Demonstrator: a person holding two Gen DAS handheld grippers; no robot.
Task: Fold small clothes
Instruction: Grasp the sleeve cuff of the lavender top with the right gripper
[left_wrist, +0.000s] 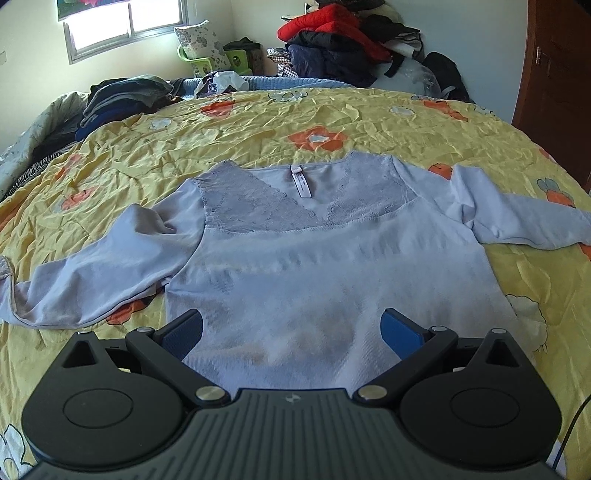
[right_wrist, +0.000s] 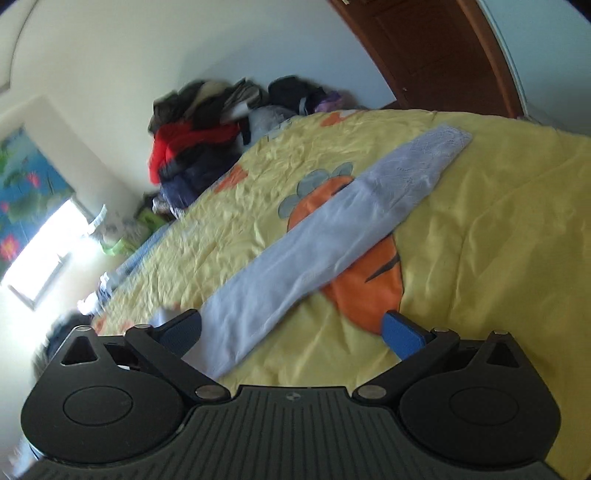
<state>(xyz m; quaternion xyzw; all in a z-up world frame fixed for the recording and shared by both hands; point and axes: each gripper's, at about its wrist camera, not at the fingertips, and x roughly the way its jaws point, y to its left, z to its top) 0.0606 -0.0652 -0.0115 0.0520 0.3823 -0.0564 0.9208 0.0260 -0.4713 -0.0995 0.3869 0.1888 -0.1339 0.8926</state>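
While the lilac top (left_wrist: 317, 266) lies spread flat, both grippers hover with jaws apart; next, probably, right gripper (right_wrist: 291, 328) pinches the sleeve (right_wrist: 332, 225).

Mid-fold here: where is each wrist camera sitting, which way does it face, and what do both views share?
Left wrist: low over the hem, facing up the lilac top toward its collar; open left gripper shows.
Right wrist: tilted, looking along one sleeve; open right gripper shows.
Shared: the top, yellow bedspread, red jacket pile, window.
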